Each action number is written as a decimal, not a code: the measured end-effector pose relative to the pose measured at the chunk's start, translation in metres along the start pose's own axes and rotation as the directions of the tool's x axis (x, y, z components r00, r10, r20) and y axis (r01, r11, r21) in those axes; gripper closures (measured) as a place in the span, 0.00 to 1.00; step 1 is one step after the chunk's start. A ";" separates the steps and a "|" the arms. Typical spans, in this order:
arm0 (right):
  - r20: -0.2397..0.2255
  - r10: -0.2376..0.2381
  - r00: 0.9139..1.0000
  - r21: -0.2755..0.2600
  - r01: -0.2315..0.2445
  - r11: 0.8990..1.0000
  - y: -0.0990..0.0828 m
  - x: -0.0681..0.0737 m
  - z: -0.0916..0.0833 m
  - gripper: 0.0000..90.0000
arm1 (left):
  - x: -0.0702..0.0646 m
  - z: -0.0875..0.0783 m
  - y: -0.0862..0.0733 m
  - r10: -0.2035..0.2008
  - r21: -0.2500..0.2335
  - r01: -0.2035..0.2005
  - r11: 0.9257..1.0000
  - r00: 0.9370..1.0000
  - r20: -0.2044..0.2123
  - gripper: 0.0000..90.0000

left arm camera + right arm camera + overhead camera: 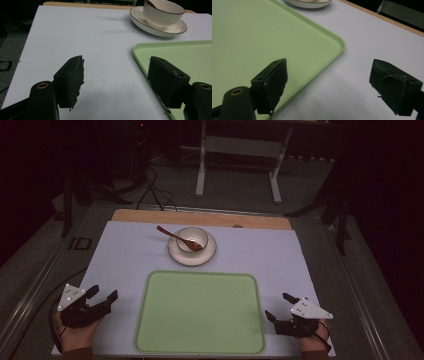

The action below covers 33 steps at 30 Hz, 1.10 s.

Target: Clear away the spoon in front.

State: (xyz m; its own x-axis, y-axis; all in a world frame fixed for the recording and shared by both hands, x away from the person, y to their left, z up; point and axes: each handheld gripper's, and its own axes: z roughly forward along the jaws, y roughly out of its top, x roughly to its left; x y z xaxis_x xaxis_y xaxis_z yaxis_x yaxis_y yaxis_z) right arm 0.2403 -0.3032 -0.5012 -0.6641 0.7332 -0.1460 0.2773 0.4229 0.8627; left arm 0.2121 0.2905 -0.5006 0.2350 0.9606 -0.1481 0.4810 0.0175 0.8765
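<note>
From the high view, a pale green tray (200,312) lies in the lower middle of the frame on a white sheet that covers the counter (125,255). Above it, near the upper middle, a cream bowl (193,239) stands on a saucer (207,254), and a brown wooden spoon (175,236) rests in the bowl with its handle slanting out toward the upper left. The left tongs (104,296) sit at the lower left, just beside the tray's left edge, released and grasping nothing. The right tongs (279,306) sit at the lower right, just beside the tray's right edge, likewise released with nothing between the jaws.

The left gripper view gives what the high view cannot: the bowl's ribbed wall (163,11) and the dark rim line on the saucer (140,21), at the upper right of the frame, with the tray's near corner (140,51) at the right. The left tongs (116,75) stand wide apart over bare white sheet.

In the right gripper view, the tray (262,35) takes up the left of the frame, its rounded corner at the middle. A sliver of the saucer (308,3) is at the top edge. The right tongs (328,75) gape over the sheet beside the tray's rim.
</note>
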 end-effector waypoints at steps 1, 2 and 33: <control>0.005 0.004 1.000 -0.003 -0.004 1.000 0.000 0.000 0.000 0.16 | 0.000 0.000 0.000 0.001 0.002 -0.001 1.000 1.000 0.002 0.33; 0.005 0.007 1.000 -0.006 -0.007 1.000 0.000 -0.001 0.000 0.16 | -0.001 0.000 0.000 0.002 0.001 -0.002 1.000 1.000 0.002 0.33; 0.020 -0.024 1.000 -0.012 0.024 1.000 0.000 0.002 -0.003 0.16 | -0.051 0.045 0.073 0.098 -0.074 -0.090 0.993 0.989 0.112 0.34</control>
State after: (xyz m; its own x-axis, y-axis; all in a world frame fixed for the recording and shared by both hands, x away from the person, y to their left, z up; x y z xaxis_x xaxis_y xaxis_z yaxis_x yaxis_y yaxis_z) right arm 0.2371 -0.3030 -0.4997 -0.6563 0.7336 -0.1762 0.2525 0.4337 0.8649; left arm 0.2732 0.2301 -0.4494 0.3741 0.9206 -0.1116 0.3941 -0.0489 0.9178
